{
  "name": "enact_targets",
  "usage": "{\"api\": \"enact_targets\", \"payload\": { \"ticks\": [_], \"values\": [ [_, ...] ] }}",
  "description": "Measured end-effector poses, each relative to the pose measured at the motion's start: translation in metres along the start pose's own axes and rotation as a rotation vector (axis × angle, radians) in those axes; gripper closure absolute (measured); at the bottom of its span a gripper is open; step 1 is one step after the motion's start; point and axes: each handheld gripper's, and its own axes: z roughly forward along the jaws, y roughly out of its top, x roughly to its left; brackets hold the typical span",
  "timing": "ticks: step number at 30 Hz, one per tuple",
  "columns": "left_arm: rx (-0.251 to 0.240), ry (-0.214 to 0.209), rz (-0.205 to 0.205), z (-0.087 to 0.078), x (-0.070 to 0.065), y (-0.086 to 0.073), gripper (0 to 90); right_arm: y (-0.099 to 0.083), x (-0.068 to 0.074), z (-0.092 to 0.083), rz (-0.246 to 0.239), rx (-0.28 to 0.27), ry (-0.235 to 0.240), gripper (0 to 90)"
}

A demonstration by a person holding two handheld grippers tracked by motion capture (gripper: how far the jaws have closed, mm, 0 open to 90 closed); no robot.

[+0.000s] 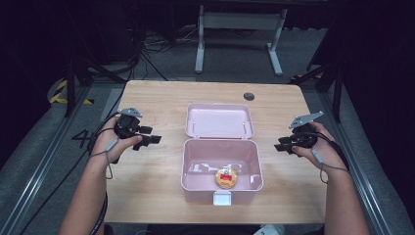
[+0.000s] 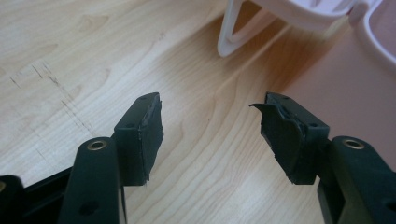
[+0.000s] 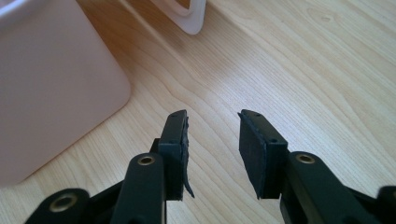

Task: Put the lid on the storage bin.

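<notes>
A pink plastic box [image 1: 193, 169] stands open at the middle of the wooden table, its lid [image 1: 219, 120] folded back flat behind it. Inside, near the front, lies a small round orange item with a red and white top [image 1: 226, 176]. My left gripper [image 1: 155, 139] is held left of the box, open and empty; in the left gripper view its jaws [image 2: 210, 123] hover over bare wood with the box wall [image 2: 355, 84] to their right. To the right of the box my right gripper [image 1: 280, 146] is open and empty, and the box wall [image 3: 51, 88] stands left of its jaws [image 3: 212, 135].
A white latch [image 1: 222, 198] hangs at the box's front. The white lid handle [image 2: 240, 35] lies on the wood ahead of the left jaws. A dark round hole [image 1: 249, 96] marks the table's far side. Cables and a desk frame [image 1: 240, 29] are on the floor beyond.
</notes>
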Motion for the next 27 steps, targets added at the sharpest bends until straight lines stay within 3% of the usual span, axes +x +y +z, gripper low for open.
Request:
{"api": "enact_targets", "payload": {
  "ticks": [2,6,9,14,19,22,25,27],
  "values": [
    [-0.037,-0.003,-0.01,-0.001,0.001,0.009,39.9,-0.001,0.0,-0.001,0.002,0.004,-0.006,64.0],
    [-0.06,-0.029,-0.025,0.003,0.005,0.021,40.0,-0.003,0.0,-0.001,0.0,0.0,-0.007,64.1],
    [-0.055,0.001,-0.005,0.003,0.008,0.029,40.1,-0.004,0.0,-0.001,0.006,0.002,-0.004,64.1],
    [-0.084,-0.042,-0.026,0.006,0.009,0.046,40.5,-0.008,-0.001,-0.001,0.014,0.01,-0.006,64.1],
    [-0.079,-0.028,-0.01,0.015,0.011,0.061,40.5,-0.009,-0.003,-0.001,0.021,0.006,0.001,63.9],
    [-0.087,-0.051,-0.026,0.024,0.014,0.069,38.2,-0.009,-0.006,-0.005,0.026,-0.006,-0.006,63.9],
    [-0.093,-0.044,-0.028,0.033,0.016,0.077,36.8,-0.01,-0.008,-0.006,0.031,-0.006,-0.005,63.9],
    [-0.094,-0.052,-0.051,0.041,0.016,0.082,36.2,-0.009,-0.008,-0.004,0.024,-0.001,-0.006,63.9]
  ]
}}
